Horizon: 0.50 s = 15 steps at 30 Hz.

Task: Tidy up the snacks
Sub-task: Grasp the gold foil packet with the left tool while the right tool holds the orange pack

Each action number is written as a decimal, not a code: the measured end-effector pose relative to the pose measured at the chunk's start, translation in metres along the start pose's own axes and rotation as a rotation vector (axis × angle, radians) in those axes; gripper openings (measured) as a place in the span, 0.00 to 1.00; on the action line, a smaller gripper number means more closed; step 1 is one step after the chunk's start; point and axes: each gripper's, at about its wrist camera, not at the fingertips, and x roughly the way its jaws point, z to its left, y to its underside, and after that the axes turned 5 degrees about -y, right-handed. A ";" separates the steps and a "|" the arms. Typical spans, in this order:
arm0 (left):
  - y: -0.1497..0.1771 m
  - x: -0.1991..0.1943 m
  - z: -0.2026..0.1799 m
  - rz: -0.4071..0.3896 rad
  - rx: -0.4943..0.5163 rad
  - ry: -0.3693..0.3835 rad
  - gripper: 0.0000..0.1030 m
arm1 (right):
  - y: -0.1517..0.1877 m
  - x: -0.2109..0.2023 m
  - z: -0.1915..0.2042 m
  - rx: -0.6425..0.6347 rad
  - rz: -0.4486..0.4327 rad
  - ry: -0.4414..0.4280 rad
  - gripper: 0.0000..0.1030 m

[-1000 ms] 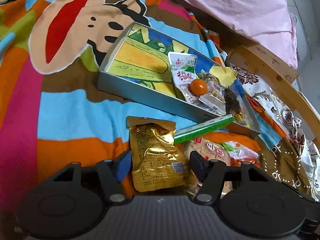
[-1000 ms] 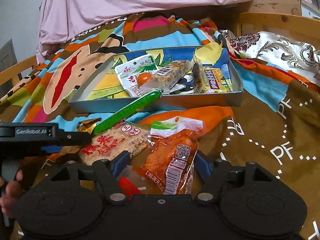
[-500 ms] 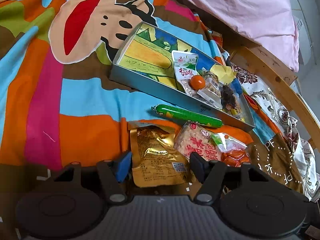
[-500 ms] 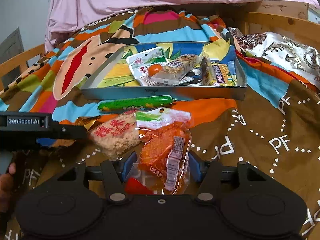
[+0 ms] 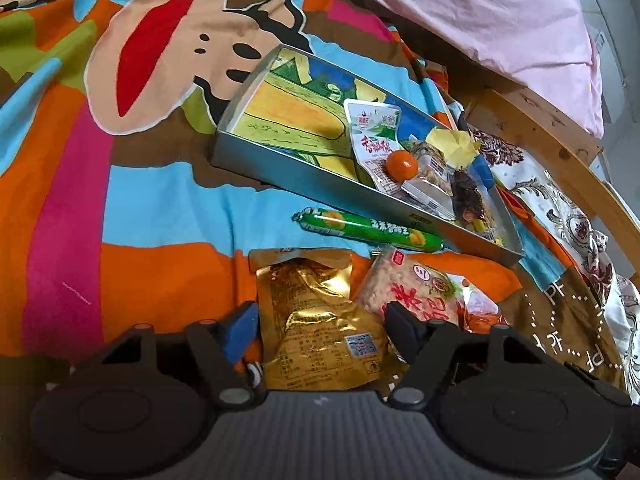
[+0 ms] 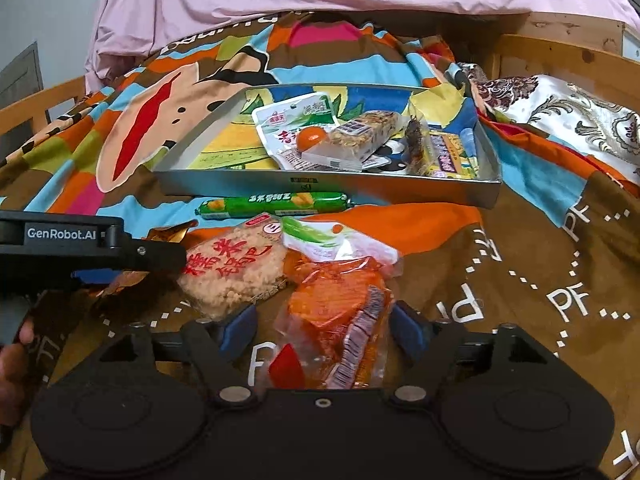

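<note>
On the bed, the left gripper (image 5: 320, 322) sits low over the gold packet (image 5: 320, 324), which lies between its fingers. Its jaws have just been opening and stand apart, with blanket showing between the blue left pad and the packet's edge; I can't tell whether the right finger touches it. The right gripper (image 6: 320, 330) straddles the orange packet (image 6: 340, 320); its jaws have also just widened, and a gap shows on both sides, so nothing is clamped.

The rice cracker packet (image 6: 232, 264) lies between the two packets, its far edge just beside the green sausage stick (image 6: 276, 204). That stick lies along the near wall of the tray (image 6: 400, 190).

The tray's right half is crowded with snacks, an orange ball (image 6: 311, 138) among them. Its left half is bare. Left of the tray the cartoon blanket (image 5: 120, 200) offers open room; to the right the bed's wooden rail (image 5: 560, 128) closes in.
</note>
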 end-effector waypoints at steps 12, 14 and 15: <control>0.004 -0.013 -0.002 -0.008 -0.013 -0.020 0.62 | -0.002 -0.002 0.001 -0.007 -0.006 0.004 0.56; 0.004 -0.012 -0.001 -0.010 -0.024 -0.015 0.62 | -0.002 -0.002 0.000 -0.001 -0.007 -0.002 0.60; 0.004 -0.012 0.001 -0.012 -0.033 -0.011 0.62 | -0.001 -0.002 -0.001 0.003 -0.007 -0.006 0.60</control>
